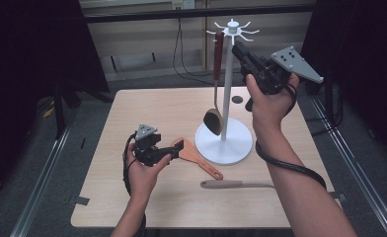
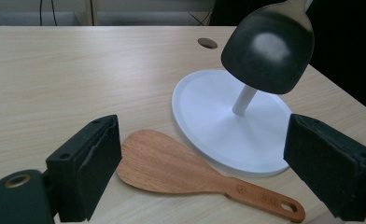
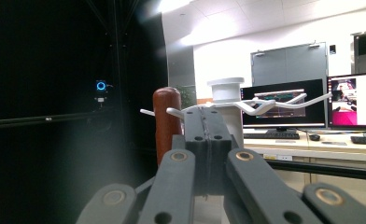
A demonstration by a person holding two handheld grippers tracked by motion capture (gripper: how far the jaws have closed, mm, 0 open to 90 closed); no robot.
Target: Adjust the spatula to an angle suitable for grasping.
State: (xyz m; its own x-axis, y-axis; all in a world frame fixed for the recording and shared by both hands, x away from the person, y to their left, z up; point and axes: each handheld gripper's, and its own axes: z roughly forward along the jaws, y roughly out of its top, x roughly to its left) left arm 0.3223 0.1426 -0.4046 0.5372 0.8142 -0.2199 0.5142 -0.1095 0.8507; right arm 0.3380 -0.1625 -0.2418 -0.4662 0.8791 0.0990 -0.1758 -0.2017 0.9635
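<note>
With the right gripper closed empty at upper centre, the wide-open left gripper should be lowered squarely astride the wooden spatula before being closed.

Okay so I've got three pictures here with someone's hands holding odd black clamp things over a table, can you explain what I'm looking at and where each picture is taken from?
A person holds a handheld two-jaw gripper in each hand. One camera looks down from above; each gripper also carries its own. The left gripper, jaws open, sits low over a wooden spatula lying on the table. The right gripper, jaws shut and empty, is raised near the top of a white utensil stand, beside the red handle of a hanging ladle. A grey spatula lies nearer the person.
</note>
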